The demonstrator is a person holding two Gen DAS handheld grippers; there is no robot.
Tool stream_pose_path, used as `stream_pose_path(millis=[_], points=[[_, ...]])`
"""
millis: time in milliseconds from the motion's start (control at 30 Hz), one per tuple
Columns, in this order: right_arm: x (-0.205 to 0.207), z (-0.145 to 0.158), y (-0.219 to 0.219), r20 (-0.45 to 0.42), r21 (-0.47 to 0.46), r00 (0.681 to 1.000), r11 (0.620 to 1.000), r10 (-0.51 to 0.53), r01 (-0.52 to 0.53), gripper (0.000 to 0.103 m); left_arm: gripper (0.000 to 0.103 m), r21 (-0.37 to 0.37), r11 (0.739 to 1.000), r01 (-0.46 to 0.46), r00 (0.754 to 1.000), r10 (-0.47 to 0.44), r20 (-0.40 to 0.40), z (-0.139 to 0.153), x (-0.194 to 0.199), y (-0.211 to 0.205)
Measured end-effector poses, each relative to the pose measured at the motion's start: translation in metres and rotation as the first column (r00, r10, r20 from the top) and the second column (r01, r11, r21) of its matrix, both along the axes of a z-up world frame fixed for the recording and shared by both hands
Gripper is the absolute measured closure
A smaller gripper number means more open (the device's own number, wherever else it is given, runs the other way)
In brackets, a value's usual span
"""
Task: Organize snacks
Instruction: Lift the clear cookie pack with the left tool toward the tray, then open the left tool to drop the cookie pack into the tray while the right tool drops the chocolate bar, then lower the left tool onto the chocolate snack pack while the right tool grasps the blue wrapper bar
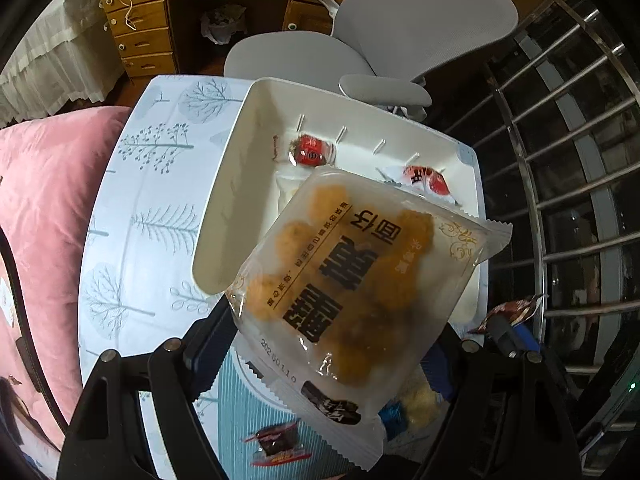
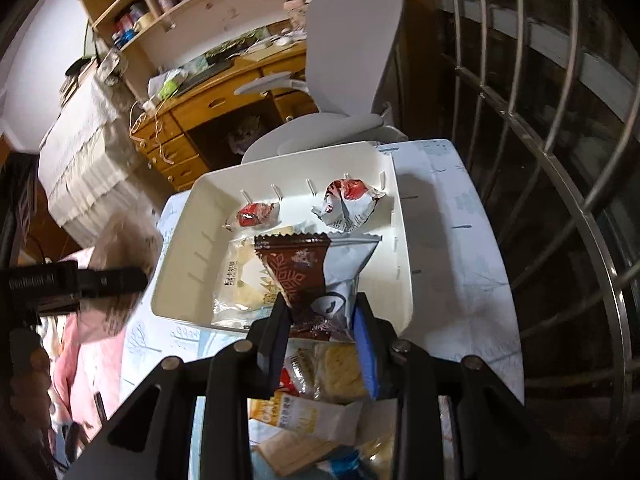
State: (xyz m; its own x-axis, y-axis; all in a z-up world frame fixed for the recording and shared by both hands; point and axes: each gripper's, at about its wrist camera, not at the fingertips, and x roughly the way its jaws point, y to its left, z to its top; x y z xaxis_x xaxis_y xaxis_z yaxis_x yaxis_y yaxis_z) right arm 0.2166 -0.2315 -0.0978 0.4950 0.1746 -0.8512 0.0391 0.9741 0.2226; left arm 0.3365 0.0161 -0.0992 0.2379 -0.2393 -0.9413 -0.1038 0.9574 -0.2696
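Note:
My left gripper (image 1: pixel 336 332) is shut across a large clear packet of golden buns (image 1: pixel 352 280) with black lettering, held tilted above the near side of the white tray (image 1: pixel 224 184). My right gripper (image 2: pixel 320 316) is shut on the lower end of a brown-and-white snack packet (image 2: pixel 308 276) with a snowflake print, over the tray's near rim (image 2: pixel 180 240). Inside the tray lie two red wrapped sweets (image 2: pixel 256 214) (image 2: pixel 348 200) and a pale flat packet (image 2: pixel 240 280). The right gripper's tip with its brown packet (image 1: pixel 516 310) shows at the right edge of the left wrist view.
The tray rests on a table with a tree-print cloth (image 1: pixel 152 216). Several loose snacks (image 2: pixel 312 392) lie on the table below the grippers. A grey office chair (image 1: pixel 400 40) and a wooden desk (image 1: pixel 152 24) stand behind. Pink bedding (image 1: pixel 44 200) lies left, metal window bars (image 1: pixel 560 160) right.

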Motion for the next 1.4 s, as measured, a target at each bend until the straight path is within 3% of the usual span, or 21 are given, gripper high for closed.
stream_pose_path(millis=[133,233,667,1000,1400], points=[[0.006,-0.008,-0.005,-0.025,0.020,1.000,1.000,0.010,-0.010,0.070,0.019,-0.021,0.999,-0.035,0.998,0.036,0.055,0.006,0.006,-0.004],[0.004,-0.010,-0.008,-0.032,0.031,0.999,0.999,0.014,-0.013,0.057,0.011,-0.042,0.998,-0.039,0.995,0.042,0.091,0.013,0.005,-0.007],[-0.025,0.009,-0.011,-0.007,0.064,1.000,0.997,-0.030,0.030,0.044,0.011,-0.064,0.998,-0.014,0.994,0.020,0.104,0.026,-0.050,0.003],[-0.074,0.027,0.001,0.027,0.062,0.994,0.993,-0.105,0.104,0.044,0.011,-0.083,0.996,0.017,0.984,-0.001,0.181,0.053,-0.118,0.042],[-0.160,0.028,0.022,0.046,0.052,0.981,0.981,-0.189,0.187,0.044,0.011,-0.088,0.995,0.056,0.988,-0.042,0.148,0.044,-0.185,0.071]])
